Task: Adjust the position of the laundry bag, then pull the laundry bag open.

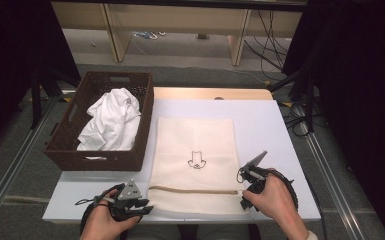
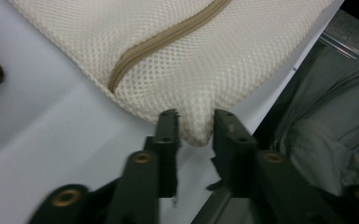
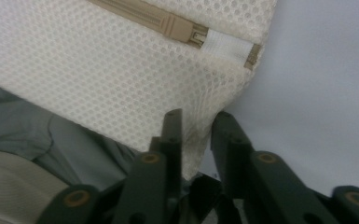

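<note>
A cream mesh laundry bag [image 1: 195, 150] lies flat on the white table [image 1: 260, 120], its tan zipper [image 1: 195, 190] running across near the front edge. My left gripper [image 1: 146, 206] is at the bag's near left corner. In the left gripper view that corner [image 2: 196, 126] sits loosely between the parted jaws of my left gripper [image 2: 196, 123]. My right gripper [image 1: 243, 201] is at the near right corner. In the right gripper view the mesh [image 3: 121, 70] hangs between the spread jaws of my right gripper [image 3: 196, 123], just below the zipper's end [image 3: 200, 37].
A dark wicker basket [image 1: 145, 120] stands at the table's left, holding a crumpled white cloth [image 1: 112, 120]. The person's grey trouser leg [image 2: 326, 116] is just off the table's front edge. Cables lie on the floor beyond the table.
</note>
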Demonstrator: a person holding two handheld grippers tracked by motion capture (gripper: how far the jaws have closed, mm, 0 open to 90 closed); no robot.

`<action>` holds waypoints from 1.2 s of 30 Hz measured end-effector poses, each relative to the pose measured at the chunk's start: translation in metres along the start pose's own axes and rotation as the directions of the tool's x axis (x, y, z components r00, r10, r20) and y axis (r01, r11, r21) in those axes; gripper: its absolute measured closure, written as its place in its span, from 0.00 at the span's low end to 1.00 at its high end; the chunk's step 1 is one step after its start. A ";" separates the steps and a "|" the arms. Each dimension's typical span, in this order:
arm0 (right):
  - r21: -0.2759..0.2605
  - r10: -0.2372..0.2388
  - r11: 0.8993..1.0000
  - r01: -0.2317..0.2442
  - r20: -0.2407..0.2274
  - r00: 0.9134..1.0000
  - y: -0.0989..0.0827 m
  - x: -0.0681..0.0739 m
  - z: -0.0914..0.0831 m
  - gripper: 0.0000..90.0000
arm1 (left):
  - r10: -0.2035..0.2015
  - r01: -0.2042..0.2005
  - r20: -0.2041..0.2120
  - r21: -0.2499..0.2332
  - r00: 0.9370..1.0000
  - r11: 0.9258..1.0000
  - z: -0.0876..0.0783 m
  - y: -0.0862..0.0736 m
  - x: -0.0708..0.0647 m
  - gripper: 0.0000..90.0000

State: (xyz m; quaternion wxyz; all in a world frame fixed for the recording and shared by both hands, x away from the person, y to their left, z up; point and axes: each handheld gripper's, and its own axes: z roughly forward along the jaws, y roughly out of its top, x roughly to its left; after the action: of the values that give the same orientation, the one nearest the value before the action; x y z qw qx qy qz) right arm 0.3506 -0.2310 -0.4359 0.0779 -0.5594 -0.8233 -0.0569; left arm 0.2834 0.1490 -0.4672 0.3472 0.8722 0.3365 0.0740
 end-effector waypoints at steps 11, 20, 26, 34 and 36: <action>-0.108 0.074 0.991 -0.077 -0.024 0.997 -0.002 -0.016 -0.020 0.61 | -0.049 0.042 -0.041 -0.147 0.998 0.988 -0.001 0.000 0.008 0.34; -0.174 0.118 0.977 -0.121 -0.025 0.993 -0.001 -0.024 -0.024 0.59 | -0.078 0.069 -0.038 -0.191 0.996 0.979 -0.001 -0.003 0.013 0.34; -0.162 0.114 0.980 -0.116 -0.021 0.993 -0.001 -0.027 -0.027 0.59 | -0.101 0.091 -0.032 -0.212 0.994 0.973 0.000 -0.004 0.011 0.34; -0.152 0.130 0.979 -0.134 -0.032 0.991 0.000 -0.030 -0.027 0.59 | -0.098 0.089 -0.040 -0.200 0.994 0.976 0.000 -0.003 0.013 0.34; -0.155 0.123 0.980 -0.126 -0.028 0.992 0.001 -0.031 -0.027 0.59 | -0.109 0.098 -0.040 -0.214 0.993 0.972 0.001 -0.002 0.011 0.34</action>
State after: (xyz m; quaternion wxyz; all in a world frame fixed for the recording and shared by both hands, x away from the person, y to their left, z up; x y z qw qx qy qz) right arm 0.3641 -0.2634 -0.4155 0.0448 -0.6135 -0.7790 -0.1213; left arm 0.2913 0.1570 -0.4708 0.4327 0.8094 0.3805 0.1134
